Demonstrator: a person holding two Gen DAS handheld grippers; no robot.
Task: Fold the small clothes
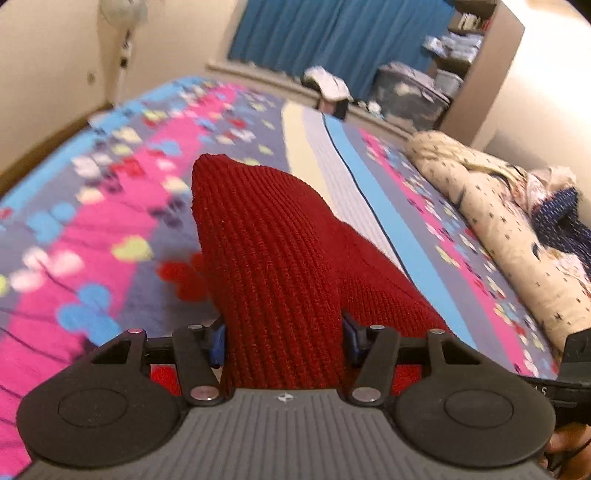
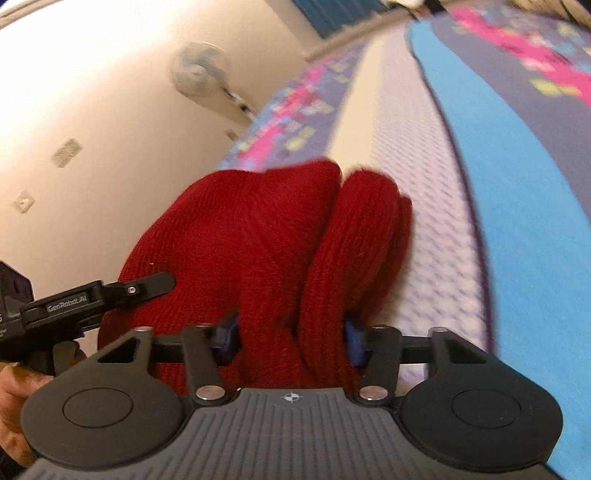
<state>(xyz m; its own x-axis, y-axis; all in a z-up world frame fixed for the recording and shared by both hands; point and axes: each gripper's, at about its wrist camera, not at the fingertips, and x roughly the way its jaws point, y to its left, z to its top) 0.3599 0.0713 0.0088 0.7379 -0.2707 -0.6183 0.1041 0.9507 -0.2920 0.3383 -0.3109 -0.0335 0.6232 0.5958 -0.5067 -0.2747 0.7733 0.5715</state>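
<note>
A dark red ribbed knit garment [image 1: 258,229] is lifted off the bed, and its fold rises up the middle of the left wrist view. My left gripper [image 1: 284,341] is shut on it, a blue pad [image 1: 218,343] pressing each side. In the right wrist view the same red knit [image 2: 240,229] is bunched in thick folds between the blue pads [image 2: 354,341] of my right gripper [image 2: 291,338], which is shut on it. The left gripper's black body [image 2: 74,306] shows at the left edge, close beside the garment. Both sets of fingertips are buried in the cloth.
A bedspread [image 1: 92,221] with pink, blue and grey patches covers the bed below. A cream patterned bundle [image 1: 480,206] and dark blue dotted cloth [image 1: 561,218] lie along its right side. Blue curtain [image 1: 332,33], storage box [image 1: 410,92] and wall fan [image 2: 199,72] stand beyond.
</note>
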